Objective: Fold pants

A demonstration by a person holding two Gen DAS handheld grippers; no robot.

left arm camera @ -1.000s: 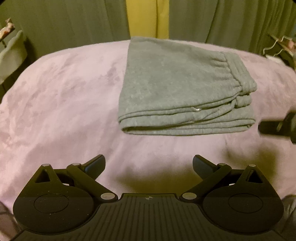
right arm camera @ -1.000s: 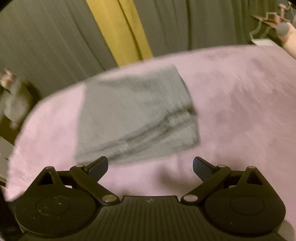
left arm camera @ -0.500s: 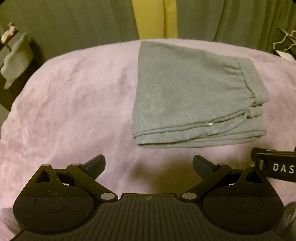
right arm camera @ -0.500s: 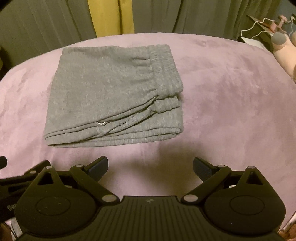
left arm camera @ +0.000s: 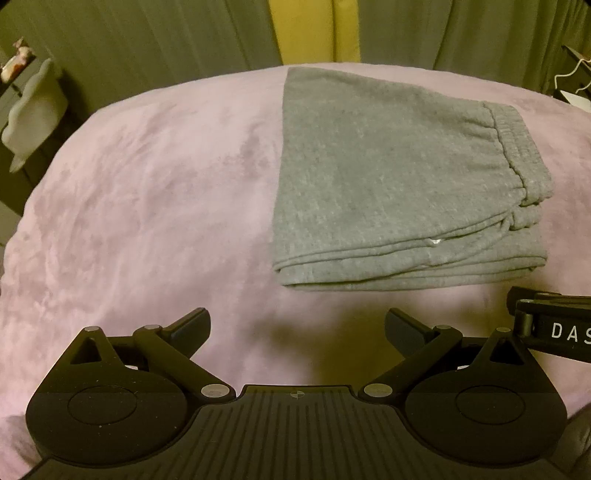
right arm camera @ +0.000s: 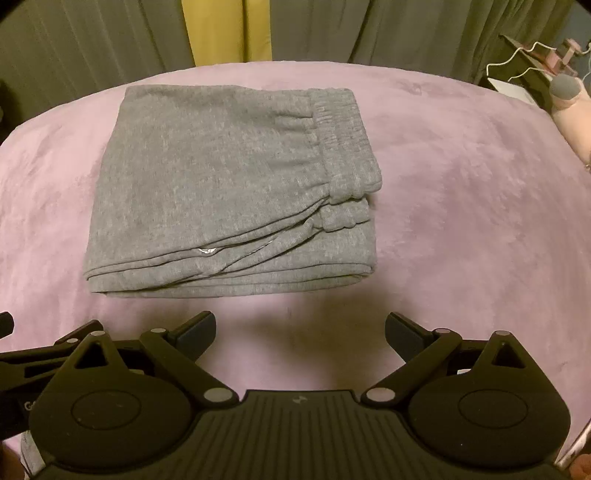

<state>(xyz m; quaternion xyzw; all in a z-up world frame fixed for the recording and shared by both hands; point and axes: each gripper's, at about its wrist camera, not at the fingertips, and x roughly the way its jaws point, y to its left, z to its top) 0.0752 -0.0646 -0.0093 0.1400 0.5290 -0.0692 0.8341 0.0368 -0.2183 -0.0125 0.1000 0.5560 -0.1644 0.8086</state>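
Note:
Grey sweatpants (left arm camera: pixel 391 177) lie folded into a compact stack on the pink blanket (left arm camera: pixel 147 206), waistband at the right. They also show in the right wrist view (right arm camera: pixel 221 184), left of centre. My left gripper (left arm camera: pixel 297 328) is open and empty, hovering near the front of the stack and to its left. My right gripper (right arm camera: pixel 300 330) is open and empty, just in front of the stack's near edge. Neither touches the pants. Part of the right gripper (left arm camera: pixel 554 328) shows at the right edge of the left wrist view.
Grey curtains (right arm camera: pixel 369 33) with a yellow strip (right arm camera: pixel 221 33) hang behind the bed. A dark stand with a pale object (left arm camera: pixel 33 110) is at the far left. A shelf with cables and a pink object (right arm camera: pixel 561 96) is at the far right.
Both grippers have drawn back and to the left, so the folded pants sit further right in both views. The right view has steadied from blur. Both stay open.

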